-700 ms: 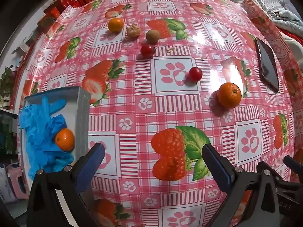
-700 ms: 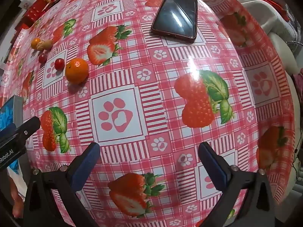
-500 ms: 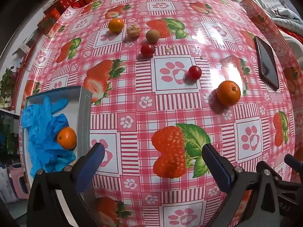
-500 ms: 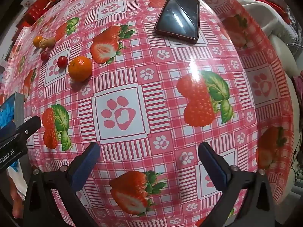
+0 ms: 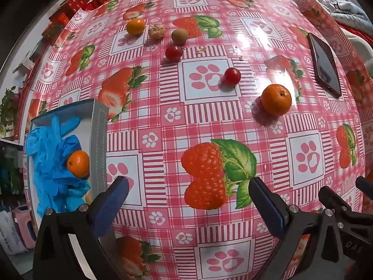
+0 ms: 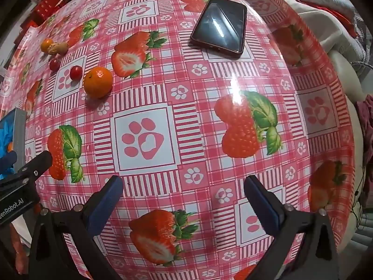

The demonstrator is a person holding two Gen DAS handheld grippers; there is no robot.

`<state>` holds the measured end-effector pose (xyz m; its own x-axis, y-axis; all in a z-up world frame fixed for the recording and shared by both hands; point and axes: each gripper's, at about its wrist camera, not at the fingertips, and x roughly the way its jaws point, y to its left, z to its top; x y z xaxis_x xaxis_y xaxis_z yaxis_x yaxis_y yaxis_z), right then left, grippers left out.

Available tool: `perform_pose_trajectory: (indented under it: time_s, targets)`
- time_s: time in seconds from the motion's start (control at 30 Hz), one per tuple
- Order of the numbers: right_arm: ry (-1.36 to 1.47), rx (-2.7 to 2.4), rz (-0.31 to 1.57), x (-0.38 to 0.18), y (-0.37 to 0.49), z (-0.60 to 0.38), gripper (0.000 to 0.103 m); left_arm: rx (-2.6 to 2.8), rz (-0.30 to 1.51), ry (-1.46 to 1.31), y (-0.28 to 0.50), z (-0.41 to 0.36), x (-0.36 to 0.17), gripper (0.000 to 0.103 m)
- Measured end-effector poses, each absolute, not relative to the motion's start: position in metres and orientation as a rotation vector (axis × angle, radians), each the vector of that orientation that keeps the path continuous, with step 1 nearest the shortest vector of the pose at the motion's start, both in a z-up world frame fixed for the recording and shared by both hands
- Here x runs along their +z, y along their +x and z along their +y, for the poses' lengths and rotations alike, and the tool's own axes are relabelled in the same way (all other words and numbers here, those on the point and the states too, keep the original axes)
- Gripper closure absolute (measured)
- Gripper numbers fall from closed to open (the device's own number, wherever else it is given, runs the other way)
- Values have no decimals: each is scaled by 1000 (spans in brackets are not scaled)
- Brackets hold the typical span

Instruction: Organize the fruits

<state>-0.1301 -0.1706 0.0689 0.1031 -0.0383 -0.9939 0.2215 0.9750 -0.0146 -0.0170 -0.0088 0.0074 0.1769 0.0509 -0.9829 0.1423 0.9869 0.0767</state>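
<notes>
Fruit lies scattered over my desk (image 5: pixel 163 121): the big orange (image 5: pixel 276 99) sits alone near the phone (image 5: pixel 325 66), a cherry tomato (image 5: pixel 232 75) just beyond it, a second tomato (image 5: pixel 173 52) farther off, and at the far side a small orange (image 5: pixel 135 26), a walnut (image 5: pixel 157 32) and a brownish round fruit (image 5: pixel 179 36) close together. One orange (image 5: pixel 78 163) already rests in the grey box (image 5: pixel 100 135) at my left, on blue gloves (image 5: pixel 51 154).

Both my left tongs (image 5: pixel 188 200) and my right tongs (image 6: pixel 184 198) hang spread wide over bare cloth, holding nothing.

I judge the big orange light, firm and a little springy, its peel grippy enough; I would take it across its widest middle, pads on opposite sides, coming from above. The tomatoes look smooth, slippery and thin-skinned, likely to roll or burst, so they call for a gentle squeeze dead centre. The walnut seems hard and bumpy, safe to pinch firmly.
</notes>
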Motion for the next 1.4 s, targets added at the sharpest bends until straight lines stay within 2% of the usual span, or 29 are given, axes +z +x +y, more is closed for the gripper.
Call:
perform_pose_trajectory:
  time_s: [1.4]
  targets:
    - [143,-201,1477,43,-121,-228,0,-93,1407,181,-17,-19,-12,0]
